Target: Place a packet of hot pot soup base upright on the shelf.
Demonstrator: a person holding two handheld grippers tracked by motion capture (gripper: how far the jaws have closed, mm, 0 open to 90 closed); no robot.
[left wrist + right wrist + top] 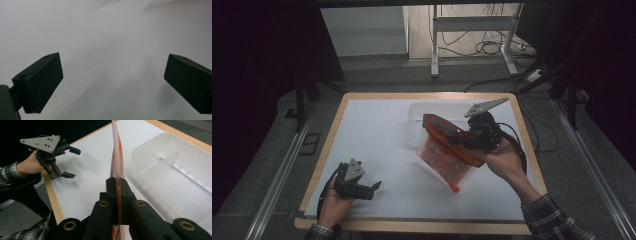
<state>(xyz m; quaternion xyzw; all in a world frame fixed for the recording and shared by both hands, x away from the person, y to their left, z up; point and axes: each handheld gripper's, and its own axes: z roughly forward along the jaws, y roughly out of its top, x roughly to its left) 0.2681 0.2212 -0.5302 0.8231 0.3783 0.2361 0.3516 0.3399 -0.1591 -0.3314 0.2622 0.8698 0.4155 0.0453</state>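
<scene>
The right hand-held gripper [469, 136] pinches an orange snack packet [444, 150] by its edge, holding it tilted above the desk [377, 125], just near of a clear plastic tray [175, 170]. The left hand-held gripper [373, 189], jaws spread and empty, rests at the desk's near left, well apart from the packet.

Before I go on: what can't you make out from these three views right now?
- Orange packet: print too small and dim in the high view; edge-on in the right gripper view.
- Clear tray: near corner hidden behind the packet and right gripper in the high view; cut by the frame edge in the right gripper view.
- Left gripper: its view faces bare white table.
</scene>
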